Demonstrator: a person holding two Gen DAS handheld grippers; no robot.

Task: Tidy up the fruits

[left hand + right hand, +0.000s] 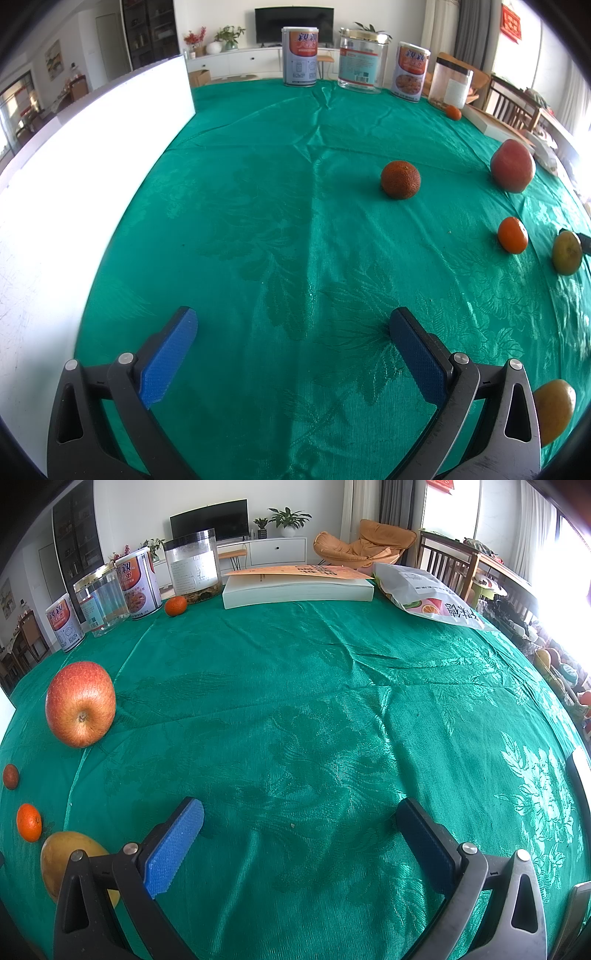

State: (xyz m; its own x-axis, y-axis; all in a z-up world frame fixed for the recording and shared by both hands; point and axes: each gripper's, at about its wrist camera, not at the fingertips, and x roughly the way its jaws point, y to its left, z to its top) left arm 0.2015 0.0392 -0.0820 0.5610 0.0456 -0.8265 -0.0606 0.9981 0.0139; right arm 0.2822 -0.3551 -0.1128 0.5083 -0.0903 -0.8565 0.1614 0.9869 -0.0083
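My left gripper (293, 328) and right gripper (300, 821), jaws spread wide and empty; fruits lie loose on green cloth (332, 701), apple (80, 703) incl. Round fruit may roll if nudged.

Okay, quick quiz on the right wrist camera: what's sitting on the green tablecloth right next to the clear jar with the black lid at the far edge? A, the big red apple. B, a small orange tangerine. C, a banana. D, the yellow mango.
B: a small tangerine sits at the foot of the clear jar, while the apple and mango lie much nearer the camera.
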